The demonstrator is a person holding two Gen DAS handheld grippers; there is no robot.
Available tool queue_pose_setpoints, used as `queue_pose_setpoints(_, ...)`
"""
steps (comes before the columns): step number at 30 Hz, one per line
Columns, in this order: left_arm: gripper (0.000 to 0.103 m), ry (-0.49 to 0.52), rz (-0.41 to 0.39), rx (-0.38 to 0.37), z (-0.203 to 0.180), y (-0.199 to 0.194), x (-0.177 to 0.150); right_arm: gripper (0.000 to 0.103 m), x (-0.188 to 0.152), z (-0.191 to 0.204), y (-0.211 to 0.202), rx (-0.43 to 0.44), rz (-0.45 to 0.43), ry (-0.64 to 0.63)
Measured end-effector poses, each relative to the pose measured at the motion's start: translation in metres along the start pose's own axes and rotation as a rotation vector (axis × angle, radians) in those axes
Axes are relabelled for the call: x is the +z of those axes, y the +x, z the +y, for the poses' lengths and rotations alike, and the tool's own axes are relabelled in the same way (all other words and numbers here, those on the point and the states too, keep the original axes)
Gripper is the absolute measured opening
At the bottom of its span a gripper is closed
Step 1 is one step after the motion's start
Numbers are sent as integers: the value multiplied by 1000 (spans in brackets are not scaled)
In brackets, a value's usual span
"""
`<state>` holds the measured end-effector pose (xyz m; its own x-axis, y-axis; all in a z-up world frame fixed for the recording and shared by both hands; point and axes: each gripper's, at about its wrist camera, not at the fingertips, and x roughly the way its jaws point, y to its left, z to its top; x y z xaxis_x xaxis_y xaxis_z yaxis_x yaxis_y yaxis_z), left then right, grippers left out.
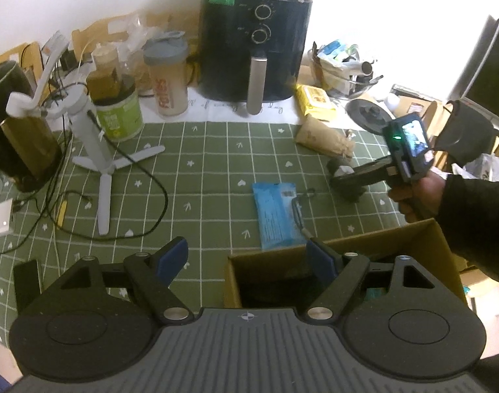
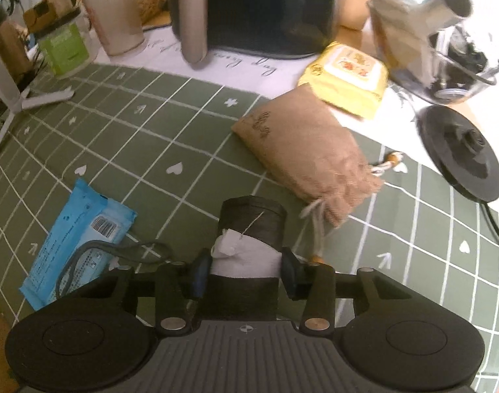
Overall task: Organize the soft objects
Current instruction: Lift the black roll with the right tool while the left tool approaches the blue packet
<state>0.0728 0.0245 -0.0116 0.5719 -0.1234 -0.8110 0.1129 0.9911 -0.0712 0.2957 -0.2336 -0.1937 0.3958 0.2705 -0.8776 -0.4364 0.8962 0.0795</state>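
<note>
My right gripper is shut on a rolled black-and-white sock bundle, held just above the green checked cloth; it also shows in the left wrist view. A tan burlap pouch lies just beyond it, and a yellow wipes pack lies further back. A blue tissue pack with a dark cord on it lies to the left. My left gripper is open and empty above the rim of an open cardboard box. The blue pack lies just beyond that box.
A black air fryer stands at the back, with a shaker bottle, green tub and white tripod to its left. A black kettle base and a cluttered glass bowl are at right. Cables trail at left.
</note>
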Motion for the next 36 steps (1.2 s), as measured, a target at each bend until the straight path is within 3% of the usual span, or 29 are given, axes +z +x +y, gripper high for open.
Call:
queue_pose_setpoints(9, 79, 46, -13, -28, 3, 7, 22, 47, -12, -6, -45, 63, -59, 40)
queue_pose_setpoints(21, 79, 249, 23, -115, -12, 33, 61, 47, -40, -8, -101, 93, -130, 117)
queue_pose_setpoints(29, 75, 338, 117, -159, -33, 71, 85, 47, -61, -11, -134, 76, -175, 174)
queue_pose_setpoints(31, 67, 338, 155, -170, -37, 81, 90, 47, -67, -12, -141, 74, -186, 191)
queue_pose_setpoints(36, 67, 303, 284, -175, -46, 114, 101, 47, -79, -14, -156, 57, -208, 224)
